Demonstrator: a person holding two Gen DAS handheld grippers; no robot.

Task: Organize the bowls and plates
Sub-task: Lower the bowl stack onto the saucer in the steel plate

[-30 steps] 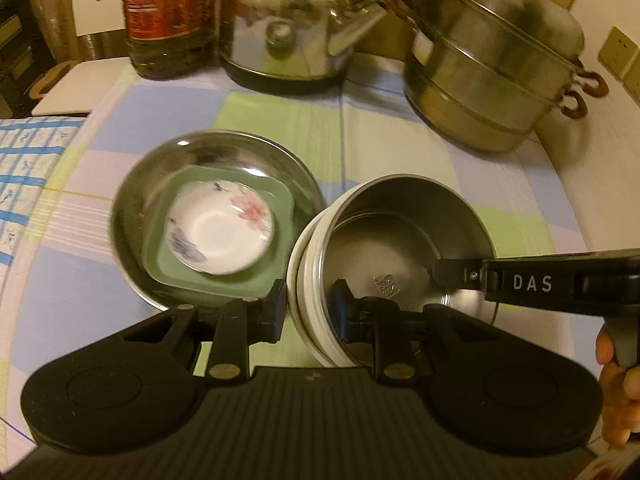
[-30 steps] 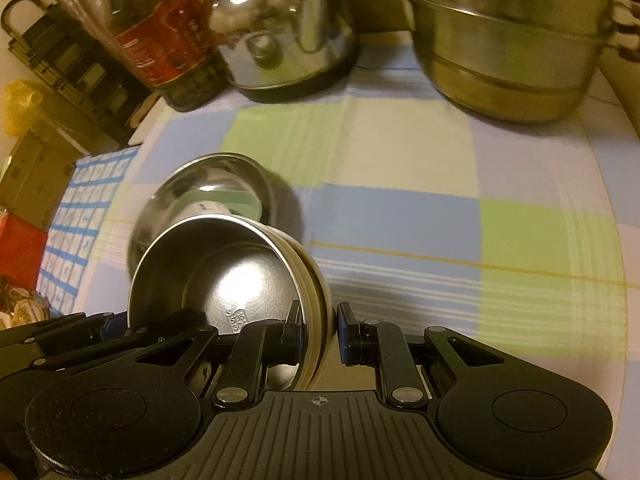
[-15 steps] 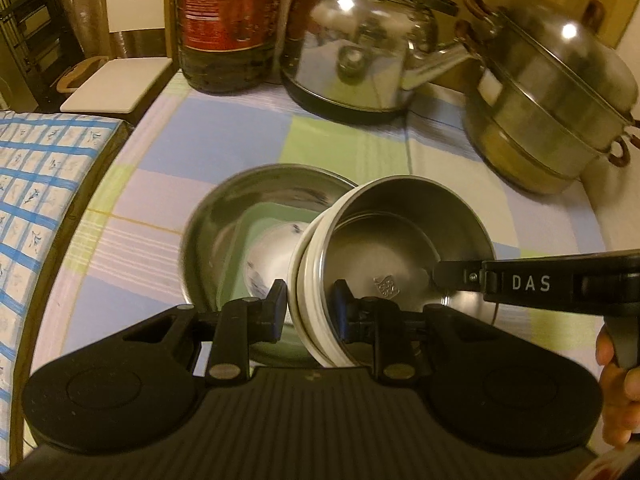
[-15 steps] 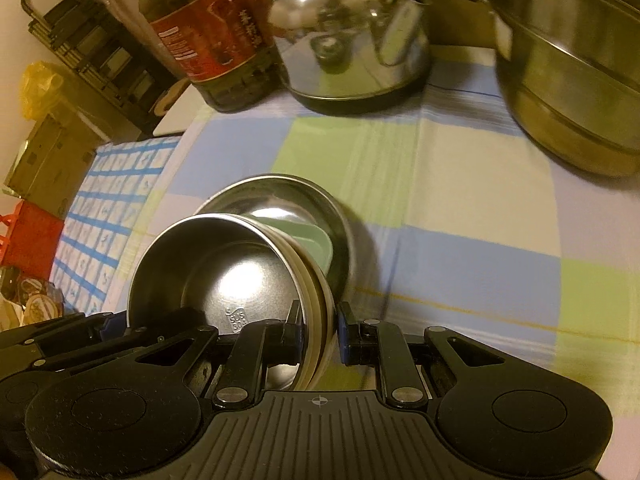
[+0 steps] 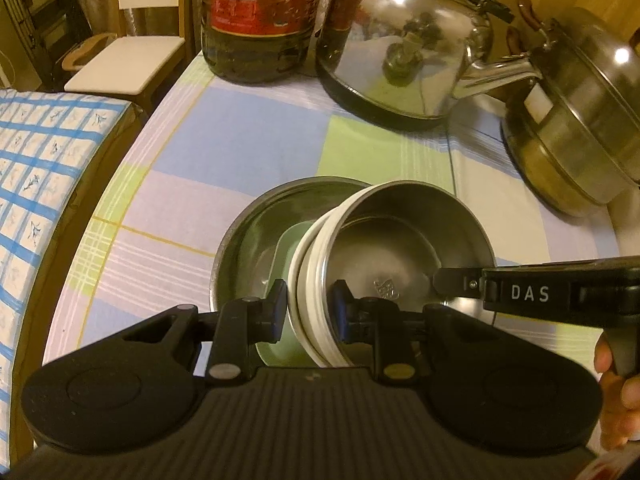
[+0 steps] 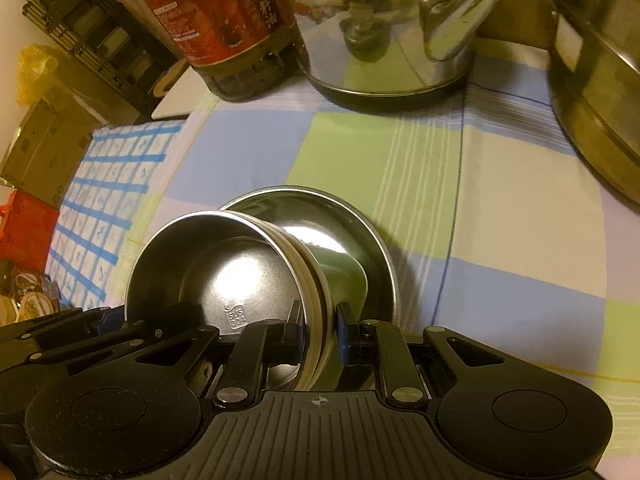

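Both tools gripped opposite rims of the bowl stack: left tool, right tool. It hung tilted directly above the steel basin, partly overlapping it.

**Nested bowl stack held over plate stack**

Bowl stack: steel bowl nested in white bowls w/ pale rims; tilted, raised off the cloth, stamp visible on inner base. Rim clamped on two opposite sides: left gripper on one, right gripper on the other, one finger inside & one outside each. Below, partly hidden: wide steel dish flat on checked tablecloth, approx. mid-table, nearer its left edge; green square plate lies inside the dish.
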